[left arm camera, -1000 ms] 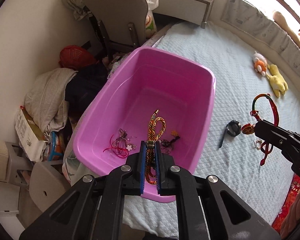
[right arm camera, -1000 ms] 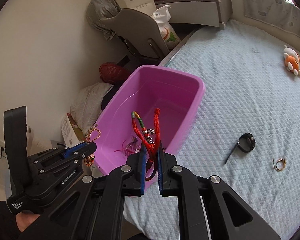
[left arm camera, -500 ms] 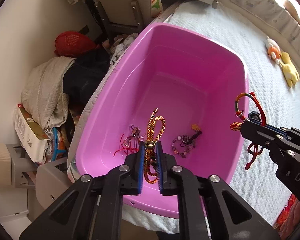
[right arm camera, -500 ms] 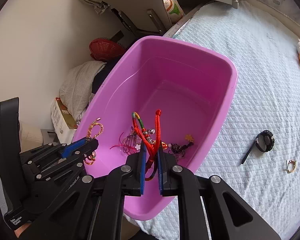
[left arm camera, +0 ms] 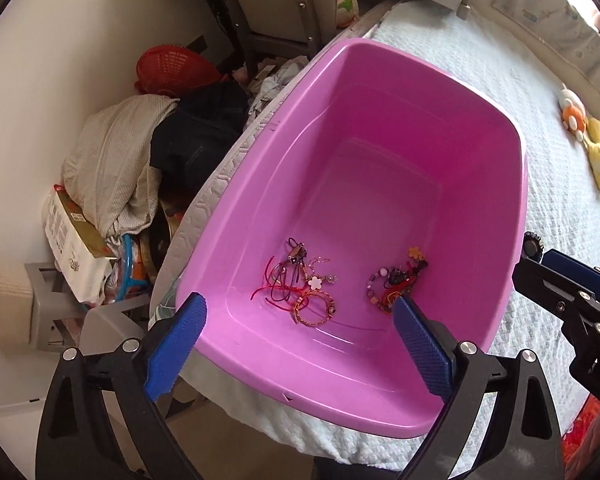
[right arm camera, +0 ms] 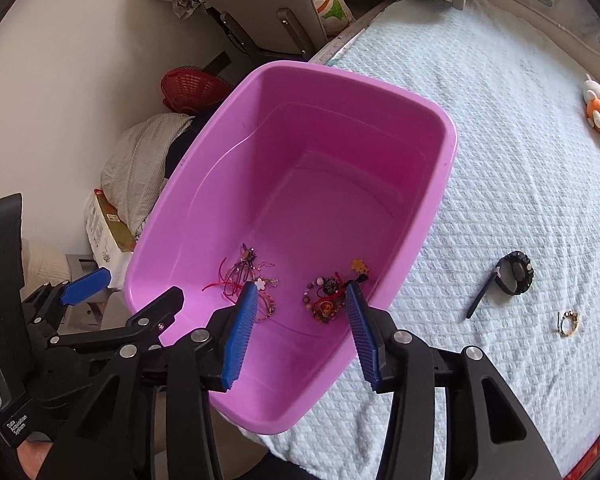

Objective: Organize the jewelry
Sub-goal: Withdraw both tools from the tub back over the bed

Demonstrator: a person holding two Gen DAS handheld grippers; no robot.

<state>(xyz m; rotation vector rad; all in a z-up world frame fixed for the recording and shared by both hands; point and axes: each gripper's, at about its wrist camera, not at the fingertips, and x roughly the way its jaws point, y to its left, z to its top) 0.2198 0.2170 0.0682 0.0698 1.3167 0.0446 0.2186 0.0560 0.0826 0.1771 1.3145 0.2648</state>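
Observation:
A pink plastic tub (left arm camera: pixel 518 152) (right arm camera: pixel 448 148) sits at the bed's edge. Two small heaps of jewelry lie on its floor: red cords and a woven orange bracelet (left arm camera: pixel 300 288) (right arm camera: pixel 244 276) on the left, beaded pieces with a red cord bracelet (left arm camera: pixel 394 282) (right arm camera: pixel 328 294) on the right. My left gripper (left arm camera: pixel 298 334) is open and empty above the tub's near end. My right gripper (right arm camera: pixel 302 326) is open and empty above the tub too. A black watch (right arm camera: pixel 512 274) and a small gold ring (right arm camera: pixel 567 322) lie on the bed right of the tub.
The white quilted bed (right arm camera: pixel 520 160) stretches right. Plush toys (left arm camera: pixel 588 136) lie at the far right. Left of the bed are piled clothes (left arm camera: pixel 116 160), a red basket (left arm camera: pixel 172 68), a box (left arm camera: pixel 74 236) and a grey chair (right arm camera: pixel 252 0). The right gripper's tip (left arm camera: pixel 560 280) shows in the left wrist view.
Both grippers have opened. The woven orange bracelet dropped from the left one and the red cord bracelet from the right one into the tub. Both moved closer over the tub.

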